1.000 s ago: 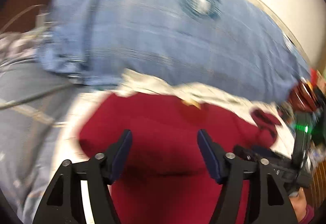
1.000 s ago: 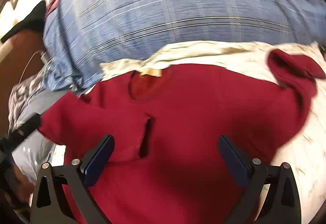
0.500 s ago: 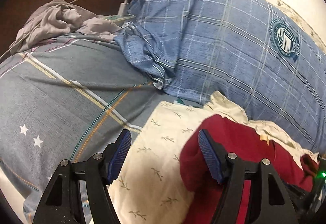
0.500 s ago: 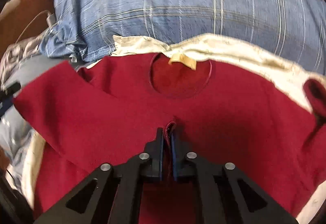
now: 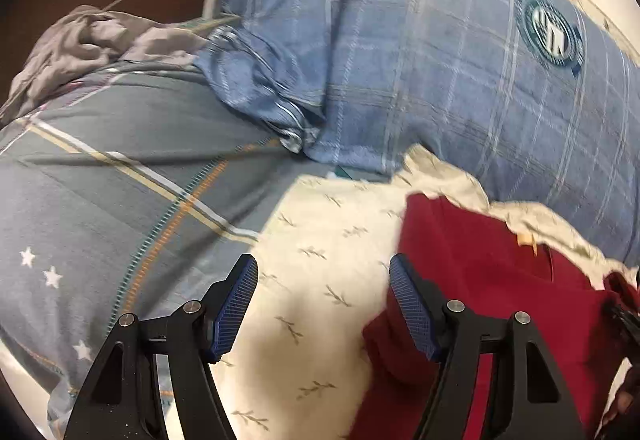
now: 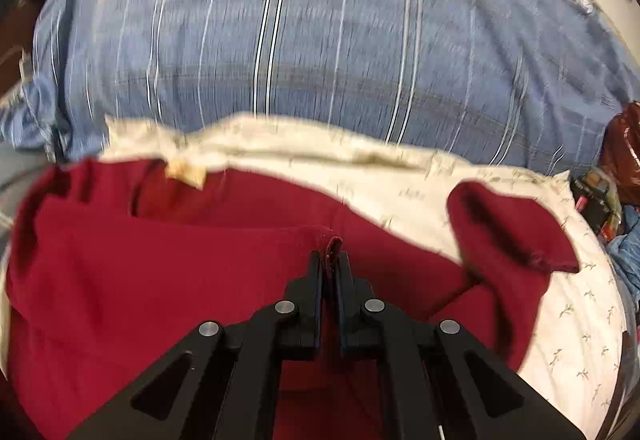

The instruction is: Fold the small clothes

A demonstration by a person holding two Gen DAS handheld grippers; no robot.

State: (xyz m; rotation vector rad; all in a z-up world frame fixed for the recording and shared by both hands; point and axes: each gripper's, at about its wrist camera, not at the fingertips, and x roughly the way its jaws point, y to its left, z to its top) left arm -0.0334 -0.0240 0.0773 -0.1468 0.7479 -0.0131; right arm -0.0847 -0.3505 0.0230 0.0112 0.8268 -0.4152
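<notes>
Right wrist view: the right hand-held gripper (image 6: 330,264) is pressed together, pinching a folded edge of the one dark red knit top (image 6: 160,272), likely to carry that flap across for a fold. It lies on a cream leaf-print cloth (image 6: 560,312) on the bed, its neck label at eleven o'clock and one loose sleeve at three o'clock. Left wrist view: the left hand-held gripper (image 5: 322,308) hangs spread and empty over the cream cloth, the top's edge at its three o'clock, probably ready to pin or take it. Behind lies one blue plaid pillow (image 5: 440,60).
</notes>
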